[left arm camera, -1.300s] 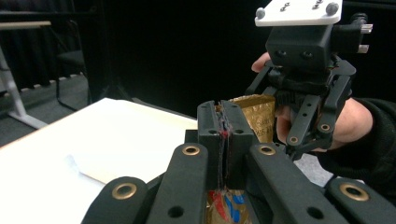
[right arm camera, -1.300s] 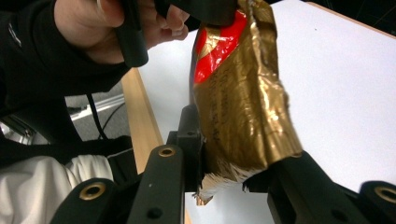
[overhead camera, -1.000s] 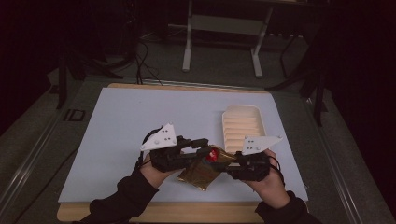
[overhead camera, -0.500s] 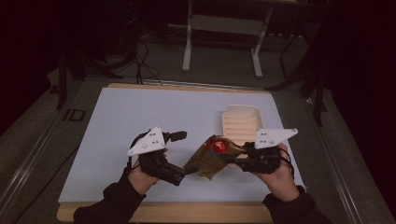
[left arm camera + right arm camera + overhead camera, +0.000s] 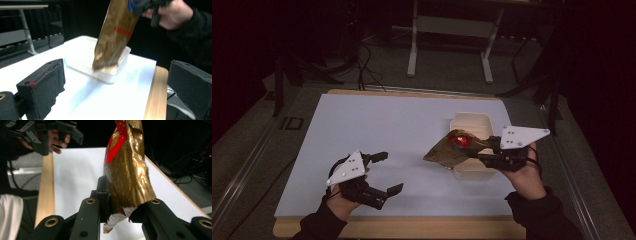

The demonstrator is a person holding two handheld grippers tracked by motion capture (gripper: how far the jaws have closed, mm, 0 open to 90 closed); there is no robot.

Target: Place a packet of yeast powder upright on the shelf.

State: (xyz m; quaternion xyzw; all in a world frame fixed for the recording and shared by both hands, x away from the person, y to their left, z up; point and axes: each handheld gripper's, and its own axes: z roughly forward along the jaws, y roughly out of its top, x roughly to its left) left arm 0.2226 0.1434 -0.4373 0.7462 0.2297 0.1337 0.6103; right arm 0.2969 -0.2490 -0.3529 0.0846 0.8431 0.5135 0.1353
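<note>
A crumpled gold snack bag [image 5: 444, 152] with a red mark hangs tilted from my right gripper [image 5: 484, 150], whose jaws are shut on its end. The bag's lower end dips over the front part of a white tray [image 5: 472, 121]. In the right gripper view the gold snack bag [image 5: 127, 170] stands clamped in my right gripper [image 5: 120, 200]. My left gripper [image 5: 394, 171] sits low at the front left, away from the bag. Its jaws have just opened wide and hold nothing. From my left gripper [image 5: 119, 72], the bag [image 5: 112, 37] dangles into the tray [image 5: 80, 47].
A white sheet [image 5: 377, 125] covers the wooden board, whose bare front edge [image 5: 412, 227] lies near my hands. A metal stand [image 5: 447, 25] and cables sit on the dark floor behind the table.
The left gripper let go of the bag, opened, and drew back to the front left. The right gripper carried the bag up and to the right, over the tray.
</note>
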